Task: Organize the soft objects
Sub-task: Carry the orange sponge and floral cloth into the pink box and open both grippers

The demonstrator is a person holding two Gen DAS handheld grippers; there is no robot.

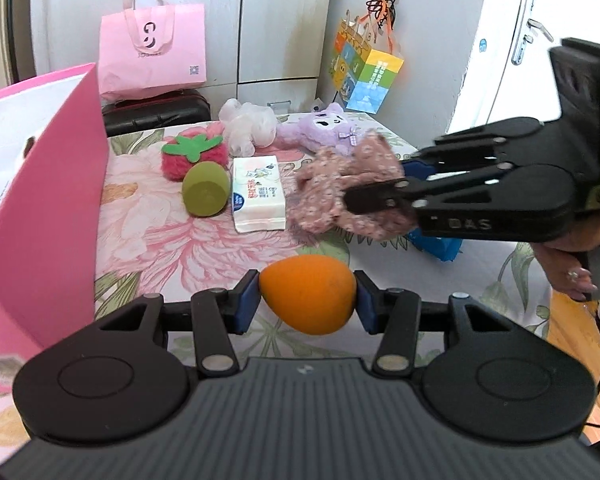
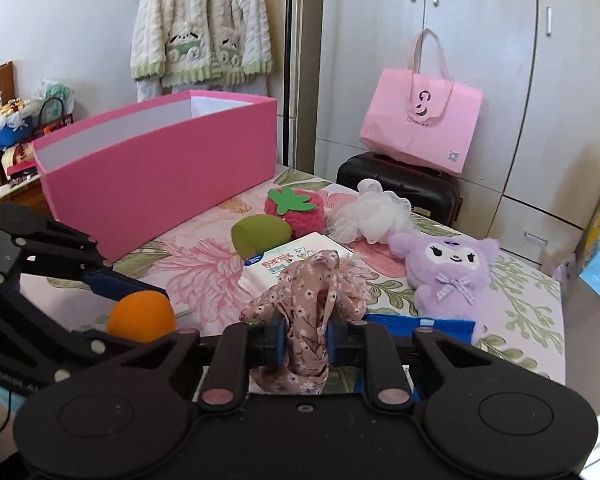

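My left gripper is shut on an orange egg-shaped sponge, held above the floral bed cover; it also shows in the right wrist view. My right gripper is shut on a pink floral fabric scrunchie, lifted off the bed; in the left wrist view the scrunchie hangs from the right gripper. On the bed lie a green sponge, a red strawberry plush, a tissue pack, a white mesh puff and a purple plush. The open pink box stands at the left.
A blue packet lies under the right gripper. A pink shopping bag sits on a black case behind the bed. A colourful bag hangs at the wall. The bed edge is at the right.
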